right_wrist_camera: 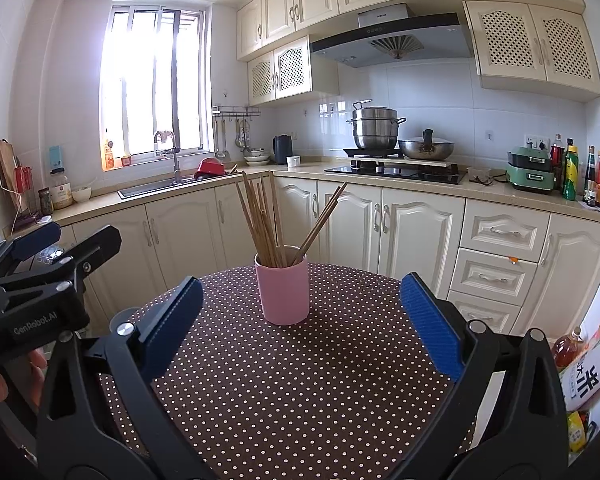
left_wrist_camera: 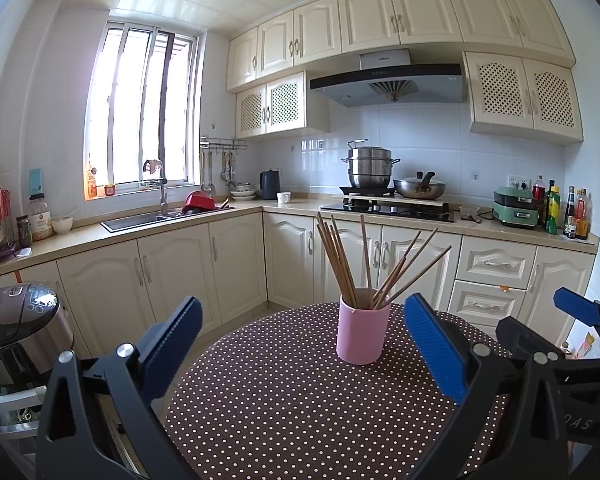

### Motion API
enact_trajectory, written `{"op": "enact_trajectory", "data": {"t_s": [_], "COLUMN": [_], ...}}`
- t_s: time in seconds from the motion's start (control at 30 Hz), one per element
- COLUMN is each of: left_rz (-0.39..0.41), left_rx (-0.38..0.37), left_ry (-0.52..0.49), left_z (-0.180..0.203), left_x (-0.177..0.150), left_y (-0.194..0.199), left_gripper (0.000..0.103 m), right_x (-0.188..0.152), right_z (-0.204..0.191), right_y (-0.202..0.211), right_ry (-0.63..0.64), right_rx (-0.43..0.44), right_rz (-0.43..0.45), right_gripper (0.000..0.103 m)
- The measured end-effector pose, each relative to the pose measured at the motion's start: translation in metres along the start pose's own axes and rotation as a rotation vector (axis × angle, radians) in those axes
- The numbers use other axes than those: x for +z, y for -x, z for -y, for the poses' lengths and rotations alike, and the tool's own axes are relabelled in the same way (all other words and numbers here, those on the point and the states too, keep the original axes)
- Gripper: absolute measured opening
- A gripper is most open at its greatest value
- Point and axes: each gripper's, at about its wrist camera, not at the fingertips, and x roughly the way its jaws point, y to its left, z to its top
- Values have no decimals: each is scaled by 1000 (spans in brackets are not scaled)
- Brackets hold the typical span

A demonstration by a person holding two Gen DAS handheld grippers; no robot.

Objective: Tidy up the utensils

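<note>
On round brown polka-dot tablecloth, pink cylindrical cup standing upright at 12 o'clock, holding wooden chopsticks fanning outward. Left gripper, right gripper both hovering with fingers spread wide, gripping nothing.

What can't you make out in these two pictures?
- Chopstick tips: hidden inside the pink cup, both views.
- Near edge of the dotted table: cut off by the frame and claw arms.
- Pot contents: lids cover them.
- Bottle labels: too small to read.

Wooden chopsticks fan upright in pink cup.
</note>
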Motion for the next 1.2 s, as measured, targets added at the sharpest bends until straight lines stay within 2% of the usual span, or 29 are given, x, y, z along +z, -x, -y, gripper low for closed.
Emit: {"op": "enact_trajectory", "data": {"t_s": [0.83, 1.2], "left_rz": [-17, -12], "left_rx": [-26, -12], "left_ry": [-19, -6], "left_z": [5, 0], "left_x": [-4, -4], "left_y": [-3, -3], "left_gripper": [99, 99], "right_x": [-3, -4], "right_z": [2, 1], "right_y": [-2, -3], "right_ry": [-3, -1], "right_rx": [4, 6], "right_rz": [-13, -13], "right_gripper": [97, 97]}}
